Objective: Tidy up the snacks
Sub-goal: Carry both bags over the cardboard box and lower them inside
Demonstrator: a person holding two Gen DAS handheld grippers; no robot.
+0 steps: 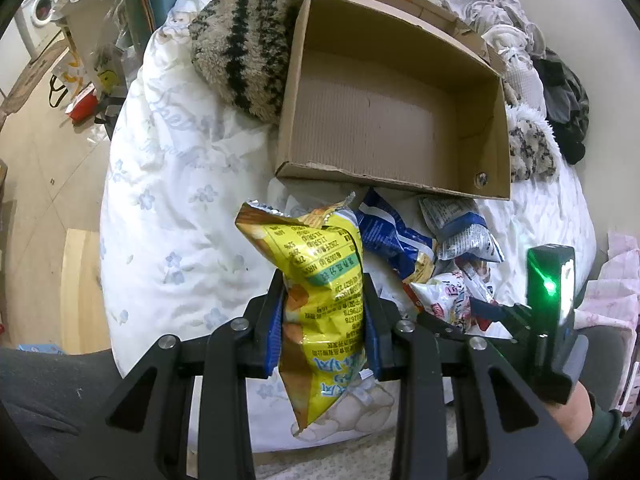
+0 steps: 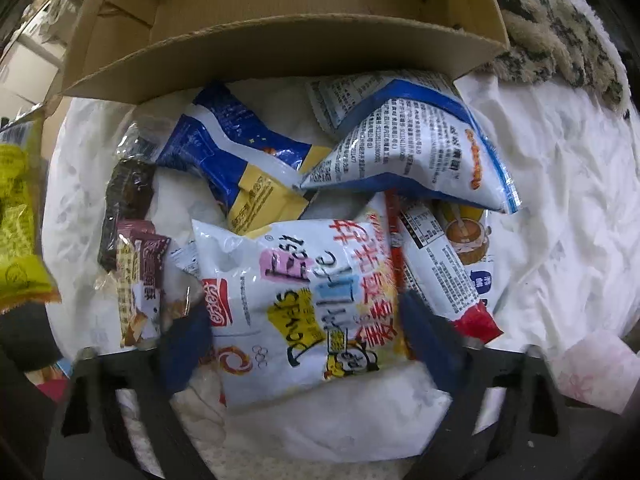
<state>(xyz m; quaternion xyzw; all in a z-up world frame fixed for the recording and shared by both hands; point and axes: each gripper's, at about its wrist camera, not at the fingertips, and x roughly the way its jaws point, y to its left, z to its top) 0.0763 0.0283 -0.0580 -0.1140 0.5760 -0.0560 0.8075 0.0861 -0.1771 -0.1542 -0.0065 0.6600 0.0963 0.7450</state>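
Observation:
My left gripper [image 1: 323, 312] is shut on a yellow chip bag [image 1: 316, 280] and holds it above the bed, in front of an empty cardboard box [image 1: 400, 120]. The bag's edge shows at the left of the right wrist view [image 2: 18, 216]. My right gripper [image 2: 304, 320] is open, its blue-padded fingers on either side of a white snack bag [image 2: 296, 296] that lies on the bed. Behind it lie a blue and yellow bag [image 2: 240, 160], a white and blue bag [image 2: 412, 148] and small brown wafer packs [image 2: 136, 256]. The box's near wall [image 2: 280, 60] stands just beyond them.
The bed has a white floral cover [image 1: 180, 200]. A striped fluffy cushion [image 1: 248, 40] lies left of the box, and dark clothes [image 1: 568, 104] to its right. The bed's left edge drops to the floor [image 1: 48, 184]. A pink cloth [image 2: 596, 372] lies at right.

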